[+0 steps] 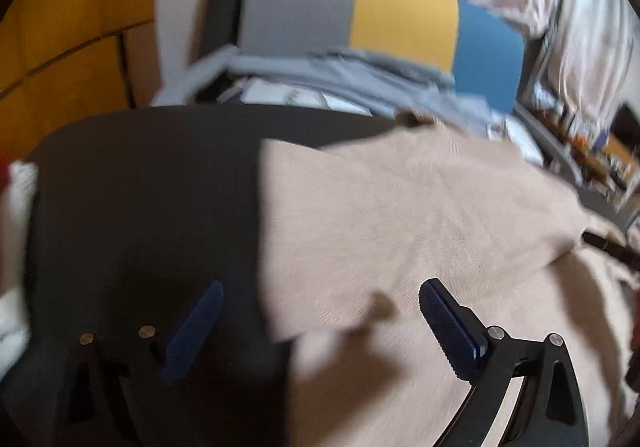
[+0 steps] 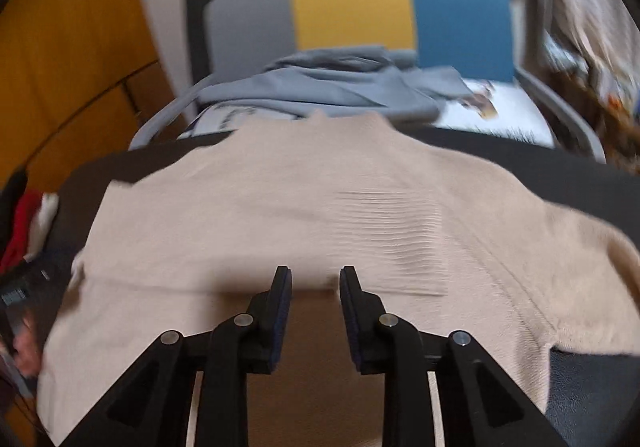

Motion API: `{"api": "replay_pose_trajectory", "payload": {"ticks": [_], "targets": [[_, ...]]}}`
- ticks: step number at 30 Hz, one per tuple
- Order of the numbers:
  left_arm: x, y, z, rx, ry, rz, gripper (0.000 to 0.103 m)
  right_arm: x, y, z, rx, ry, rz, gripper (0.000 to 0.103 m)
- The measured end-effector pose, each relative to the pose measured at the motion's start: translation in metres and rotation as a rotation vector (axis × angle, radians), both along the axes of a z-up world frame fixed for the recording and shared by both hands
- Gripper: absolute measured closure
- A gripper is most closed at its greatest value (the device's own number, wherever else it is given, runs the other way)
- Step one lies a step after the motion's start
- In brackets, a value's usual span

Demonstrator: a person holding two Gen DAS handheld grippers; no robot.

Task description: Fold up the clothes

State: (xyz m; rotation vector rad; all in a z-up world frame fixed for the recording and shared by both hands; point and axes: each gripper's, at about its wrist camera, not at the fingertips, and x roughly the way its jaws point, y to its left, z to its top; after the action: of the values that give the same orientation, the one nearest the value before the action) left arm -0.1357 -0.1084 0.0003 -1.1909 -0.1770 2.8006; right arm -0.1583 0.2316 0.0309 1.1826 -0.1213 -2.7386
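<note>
Your beige ribbed knit sweater [image 2: 304, 207] lies flat on the dark counter [image 1: 140, 187], filling mid-frame. Behind it, upper frame, a grey-yellow-blue chair [image 2: 352, 3] holds crumpled grey cloth [image 2: 332, 87]. Left gripper [image 1: 320, 299] fingers spread wide; right gripper [image 2: 315, 275] fingers slightly parted, both empty.

Dark work surface [image 2: 580, 175], matte black, carrying a beige knit garment [image 2: 304, 207] spread flat. Taking the garment as landmark: bare surface shows along its far edge, beyond its right sleeve, and broadly to its left [image 1: 140, 187]. At the surface's left margin, well left of the garment, lie red and white cloth items [image 2: 32, 223], blurred; whether they rest on the surface cannot be determined.
</note>
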Motion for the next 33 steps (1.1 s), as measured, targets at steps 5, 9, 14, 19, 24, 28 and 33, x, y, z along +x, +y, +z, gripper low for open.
{"api": "replay_pose_trajectory", "payload": {"ticks": [5,9,14,19,24,28,33], "targets": [[0.041,-0.047,-0.015,0.056,-0.091,0.109,0.003,-0.003,-0.075,0.001,-0.192,-0.030,0.253,0.078],[0.065,-0.035,-0.028,0.053,-0.136,0.088,0.003,-0.019,-0.174,-0.004,-0.245,-0.152,0.544,0.086],[0.086,-0.015,-0.034,-0.046,-0.096,0.072,0.002,-0.044,-0.250,-0.037,-0.156,-0.297,0.610,0.086],[0.102,-0.009,-0.038,-0.111,-0.062,0.068,0.002,-0.055,-0.253,-0.055,-0.231,-0.289,0.515,0.088],[0.103,-0.007,-0.027,-0.134,-0.025,0.080,0.003,-0.020,-0.193,-0.032,-0.392,-0.227,0.458,0.080],[0.085,-0.004,-0.004,-0.100,0.012,0.087,0.003,0.016,-0.080,-0.016,-0.443,-0.140,0.247,0.075],[0.031,0.035,0.015,-0.087,0.045,0.032,0.002,0.069,0.105,-0.020,-0.468,-0.130,-0.242,0.075]]}}
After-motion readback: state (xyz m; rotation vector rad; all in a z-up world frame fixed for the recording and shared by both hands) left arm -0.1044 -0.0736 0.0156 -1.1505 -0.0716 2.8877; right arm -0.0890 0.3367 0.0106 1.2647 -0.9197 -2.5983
